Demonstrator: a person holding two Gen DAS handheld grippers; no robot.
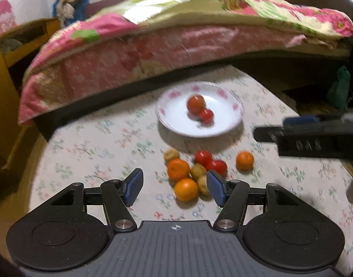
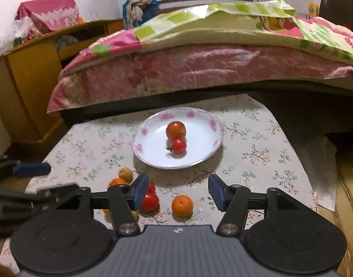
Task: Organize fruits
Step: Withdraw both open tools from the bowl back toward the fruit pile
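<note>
A white flower-rimmed plate on the table holds a large orange-red tomato and a small red one. In front of the plate lies a loose cluster: oranges, red tomatoes and small brownish fruits. My left gripper hovers open over the cluster, with one orange showing in the gap, untouched. My right gripper is open above a lone orange, with a red tomato by its left finger. Neither holds anything.
The table wears a floral cloth and stands against a bed with a pink and green quilt. A wooden cabinet is at the left. The table's right edge drops to the floor.
</note>
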